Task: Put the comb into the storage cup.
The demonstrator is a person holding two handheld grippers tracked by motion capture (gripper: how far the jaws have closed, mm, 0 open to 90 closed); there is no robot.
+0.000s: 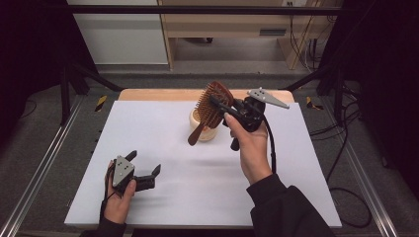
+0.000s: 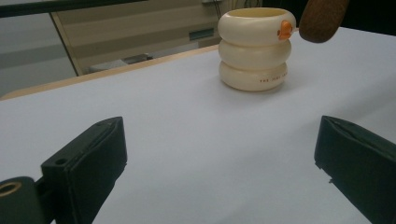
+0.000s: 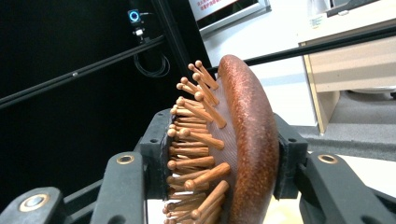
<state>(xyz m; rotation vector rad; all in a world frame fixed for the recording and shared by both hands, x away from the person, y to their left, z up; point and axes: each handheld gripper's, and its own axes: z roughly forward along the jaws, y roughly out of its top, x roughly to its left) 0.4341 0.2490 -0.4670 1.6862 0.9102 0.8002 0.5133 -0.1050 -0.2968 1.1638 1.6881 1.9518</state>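
Up close, right gripper (image 3: 219, 158) jaws pinch hairbrush (image 3: 247, 140); left gripper view shows cup (image 2: 256, 49).

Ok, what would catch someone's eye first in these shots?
The brown wooden hairbrush, held up in the right gripper with its handle angled down over the cream ringed cup at the back of the white table. Next, the left gripper, resting open at the near left.

A lab recording bay, this: black metal frame rails (image 1: 197, 10) box in the white-topped wooden counter (image 1: 148, 128), loose black cables (image 1: 341, 148) trail over the grey floor (image 1: 44, 138), pale wooden cabinets (image 1: 222, 24) line the back.
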